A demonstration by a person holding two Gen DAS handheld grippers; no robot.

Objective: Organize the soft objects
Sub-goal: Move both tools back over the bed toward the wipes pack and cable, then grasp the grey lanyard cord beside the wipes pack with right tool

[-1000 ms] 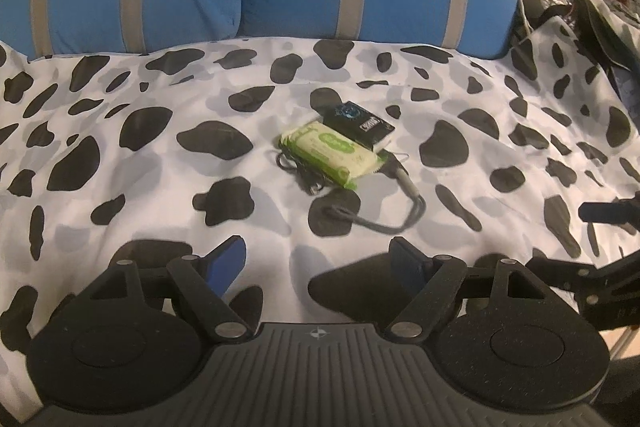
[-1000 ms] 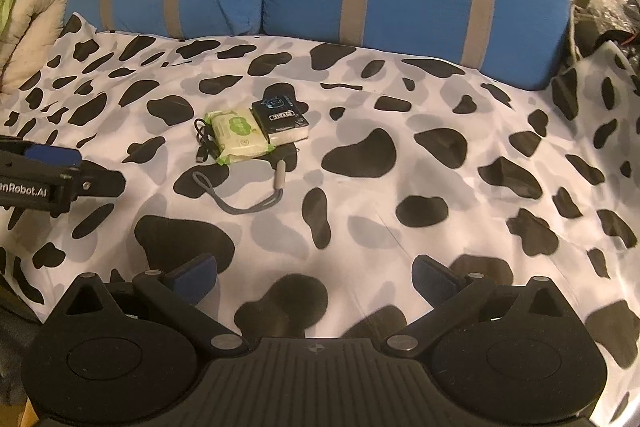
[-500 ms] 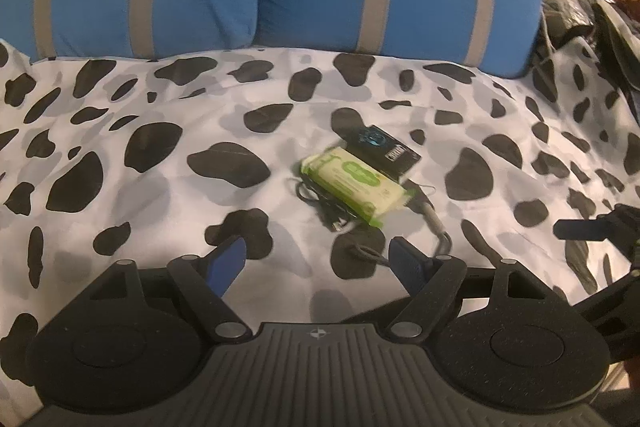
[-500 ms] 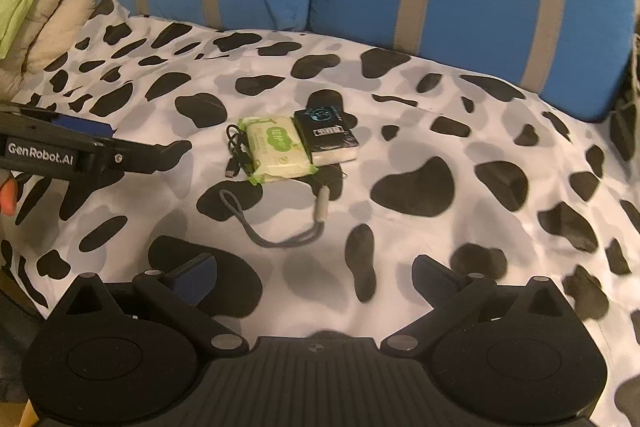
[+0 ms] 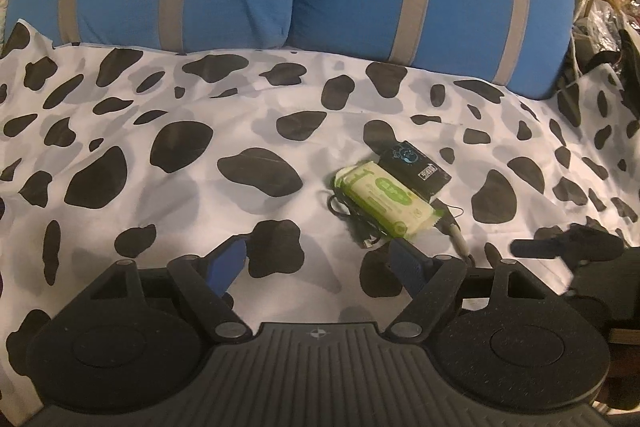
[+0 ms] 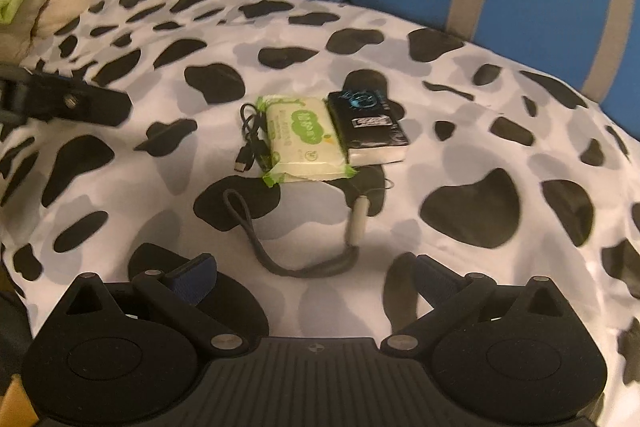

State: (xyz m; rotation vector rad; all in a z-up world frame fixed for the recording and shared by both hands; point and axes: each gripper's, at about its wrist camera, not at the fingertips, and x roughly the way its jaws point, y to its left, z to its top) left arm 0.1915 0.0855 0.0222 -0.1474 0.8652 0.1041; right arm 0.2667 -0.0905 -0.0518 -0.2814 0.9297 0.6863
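The pack of wipes (image 6: 305, 138) lay mid-bed, touching a black box (image 6: 368, 131). It looked soft, light and slippery; best squeezed across its middle. Both grippers' (image 5: 320, 261) (image 6: 312, 277) jaws stood apart, empty.
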